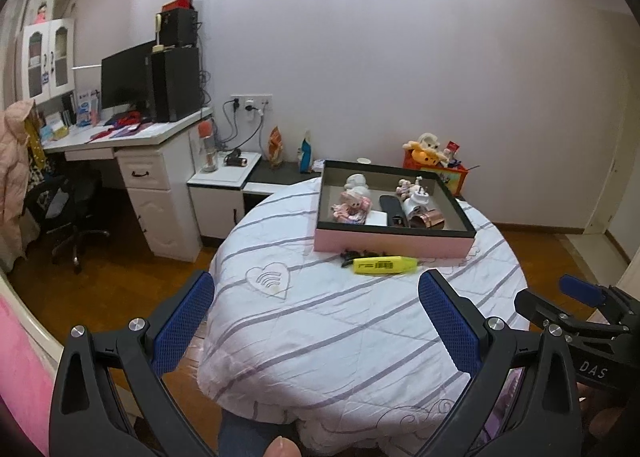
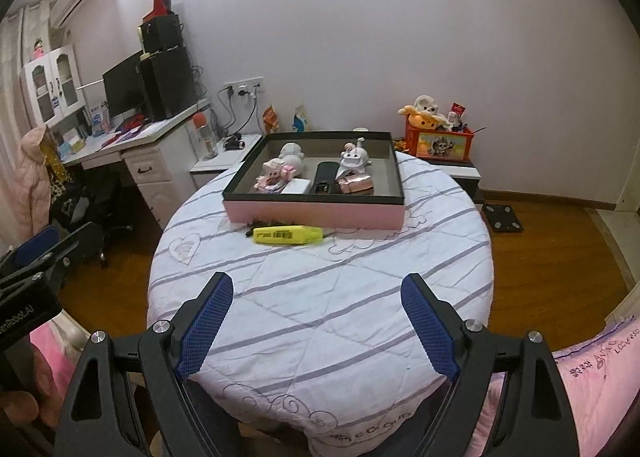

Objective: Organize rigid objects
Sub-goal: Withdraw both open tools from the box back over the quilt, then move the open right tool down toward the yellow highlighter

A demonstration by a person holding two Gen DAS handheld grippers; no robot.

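Left gripper point(image 1: 316, 299): fingers spread wide, nothing between them, above the near part of the round counter point(image 1: 320, 337) with its striped cloth. Right gripper point(image 2: 317, 297): fingers likewise spread and empty, poised over the same near edge. Further on, toward 12 o'clock, a yellow marker point(image 2: 288, 235) lies flat on the cloth, just in front of a pink tray point(image 2: 316, 213). Small dark items point(image 1: 352, 254) sit beside the marker's left end. The tray holds figurines point(image 2: 288, 165), a dark case point(image 2: 325, 176) and a copper-coloured piece point(image 2: 356, 185).
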